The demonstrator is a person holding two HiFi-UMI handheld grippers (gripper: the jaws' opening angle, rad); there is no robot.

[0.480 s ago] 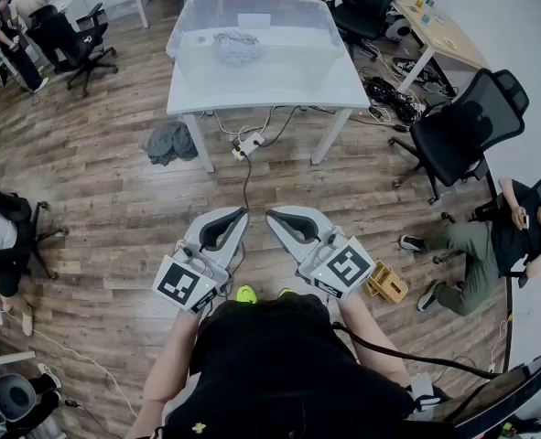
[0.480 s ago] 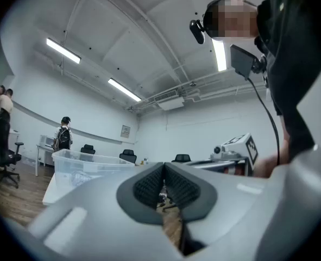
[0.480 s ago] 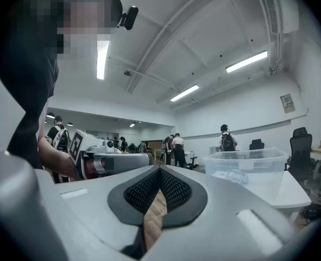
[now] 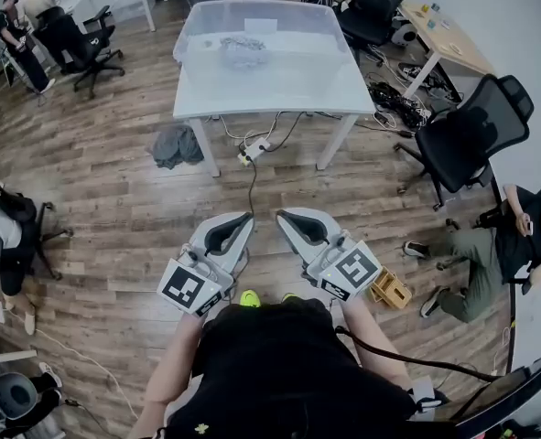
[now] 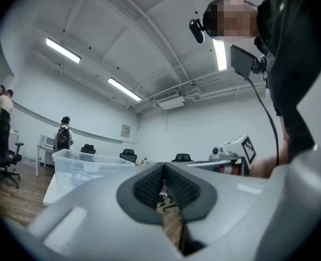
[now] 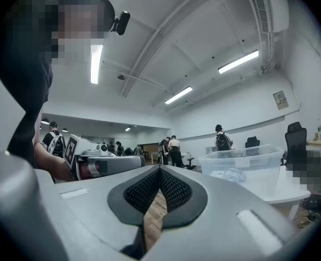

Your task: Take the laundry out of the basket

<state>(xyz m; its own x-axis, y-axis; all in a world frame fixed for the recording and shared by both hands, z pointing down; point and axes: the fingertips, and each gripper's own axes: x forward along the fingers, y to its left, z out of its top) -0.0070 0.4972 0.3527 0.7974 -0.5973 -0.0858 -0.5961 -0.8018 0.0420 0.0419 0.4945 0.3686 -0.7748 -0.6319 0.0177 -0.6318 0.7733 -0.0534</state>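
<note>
A clear plastic basket (image 4: 263,27) stands on a white table (image 4: 279,94) far ahead of me. A crumpled pale piece of laundry (image 4: 243,51) lies inside it. My left gripper (image 4: 246,216) and right gripper (image 4: 282,214) are held side by side over the wooden floor, well short of the table. Both are shut with nothing between the jaws. The left gripper view shows the closed left gripper (image 5: 164,167) with the basket (image 5: 80,165) beyond it at left. In the right gripper view the right gripper (image 6: 160,170) is closed, and the basket (image 6: 246,162) with laundry (image 6: 230,174) sits at right.
A grey cloth (image 4: 177,144) and a power strip (image 4: 253,147) lie on the floor by the table legs. Black office chairs (image 4: 464,133) stand at right, where a person (image 4: 490,245) sits on the floor. A small yellow crate (image 4: 389,287) is near my right. People are at the left.
The head view has shifted slightly, and the table now sits a little higher and further right in the frame. Both grippers remain shut and side by side.
</note>
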